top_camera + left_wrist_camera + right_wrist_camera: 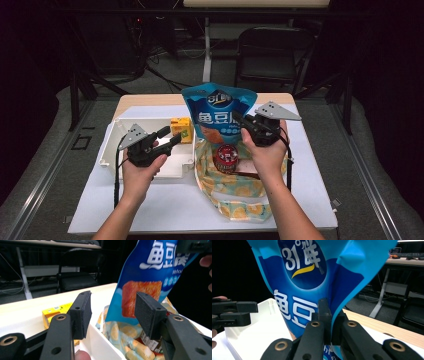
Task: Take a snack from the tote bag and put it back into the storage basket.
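A blue snack bag [218, 111] with white lettering hangs upright over the open lemon-print cloth bag [235, 187]. My right gripper [241, 121] is shut on the snack bag's right edge, and in the right gripper view the foil [307, 277] is pinched between the jaws [329, 322]. My left gripper [170, 136] stands open over the white tray [112, 142], with nothing between its pads [82, 312]. From the left gripper view the snack bag [147, 275] hangs ahead, past the open jaws. A red round tin [227, 157] sits inside the cloth bag.
A yellow carton [182, 128] lies at the tray's far right corner, also seen as the yellow carton [53, 312] in the left gripper view. The white mat [165, 205] covers the wooden table. A black chair [270, 55] stands behind the table.
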The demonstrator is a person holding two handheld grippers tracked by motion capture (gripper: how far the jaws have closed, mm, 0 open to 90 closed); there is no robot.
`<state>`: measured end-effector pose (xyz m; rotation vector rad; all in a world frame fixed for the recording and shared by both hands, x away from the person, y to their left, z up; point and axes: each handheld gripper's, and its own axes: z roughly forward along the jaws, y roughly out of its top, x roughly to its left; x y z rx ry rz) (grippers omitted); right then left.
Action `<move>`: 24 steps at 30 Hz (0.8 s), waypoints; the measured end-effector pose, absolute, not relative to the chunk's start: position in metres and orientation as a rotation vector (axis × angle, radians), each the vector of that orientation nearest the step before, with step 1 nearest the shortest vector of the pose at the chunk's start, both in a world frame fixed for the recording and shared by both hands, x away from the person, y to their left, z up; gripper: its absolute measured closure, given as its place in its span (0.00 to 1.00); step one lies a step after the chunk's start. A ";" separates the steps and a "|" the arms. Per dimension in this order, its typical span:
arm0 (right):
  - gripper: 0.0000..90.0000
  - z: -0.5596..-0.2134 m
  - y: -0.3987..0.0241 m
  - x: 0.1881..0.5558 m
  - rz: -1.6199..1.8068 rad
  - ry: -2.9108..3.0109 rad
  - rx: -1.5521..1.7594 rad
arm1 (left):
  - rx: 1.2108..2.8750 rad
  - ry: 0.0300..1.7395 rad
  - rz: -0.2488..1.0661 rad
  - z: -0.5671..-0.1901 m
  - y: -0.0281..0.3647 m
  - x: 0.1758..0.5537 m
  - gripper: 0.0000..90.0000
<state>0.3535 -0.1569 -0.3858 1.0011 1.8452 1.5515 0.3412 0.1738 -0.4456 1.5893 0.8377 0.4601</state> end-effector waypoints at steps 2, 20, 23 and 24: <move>1.00 -0.385 -0.153 0.353 1.551 1.849 0.995 | 1.590 0.830 0.464 -0.443 0.173 0.342 0.52; 1.00 -0.381 -0.131 0.354 1.616 1.869 0.952 | 1.602 0.785 0.442 -0.417 0.153 0.357 0.46; 1.00 -0.381 -0.130 0.353 1.618 1.874 0.950 | 1.601 0.773 0.449 -0.413 0.148 0.358 0.46; 1.00 -0.382 -0.129 0.353 1.617 1.876 0.946 | 1.611 0.769 0.451 -0.411 0.146 0.358 0.45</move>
